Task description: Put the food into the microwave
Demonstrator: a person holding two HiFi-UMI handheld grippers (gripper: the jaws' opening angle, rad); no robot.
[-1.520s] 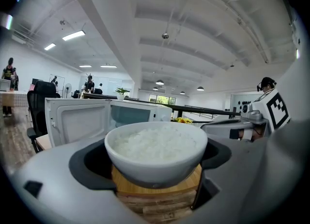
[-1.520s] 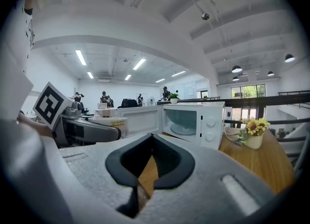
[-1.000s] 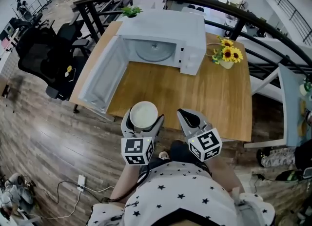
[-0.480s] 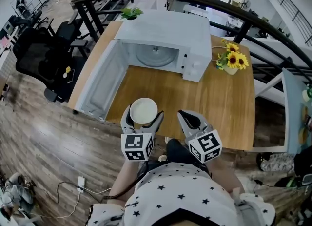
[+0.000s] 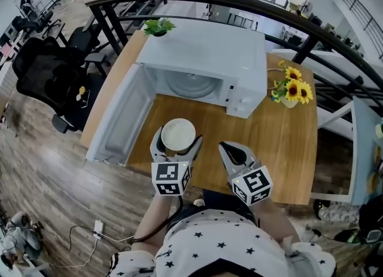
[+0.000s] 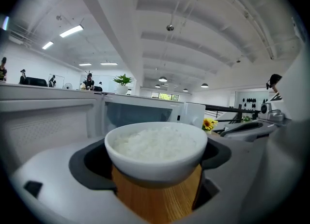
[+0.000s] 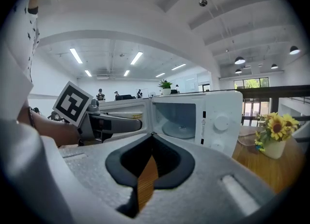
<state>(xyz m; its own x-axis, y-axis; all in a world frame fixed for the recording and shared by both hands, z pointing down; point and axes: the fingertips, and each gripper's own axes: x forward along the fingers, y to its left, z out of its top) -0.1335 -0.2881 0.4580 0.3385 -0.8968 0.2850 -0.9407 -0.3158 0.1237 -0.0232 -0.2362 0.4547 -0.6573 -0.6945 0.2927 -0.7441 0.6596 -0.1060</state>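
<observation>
Nearest, over the near edge of the table (image 5: pixel 281 150), the left gripper (image 5: pixel 177 146) held the bowl of rice (image 5: pixel 178 132) between its jaws. The right gripper (image 5: pixel 230 148) beside it was closed and empty. Farther, the microwave (image 5: pixel 209 54) stood with its door (image 5: pixel 116 120) open. Placing the bowl inside was not yet done.

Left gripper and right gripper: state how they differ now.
The left gripper is shut on a white bowl of rice; the right gripper has its jaws together, empty. The left gripper is nearer the open microwave door than the right gripper. Both point toward the microwave above the wooden table.
</observation>
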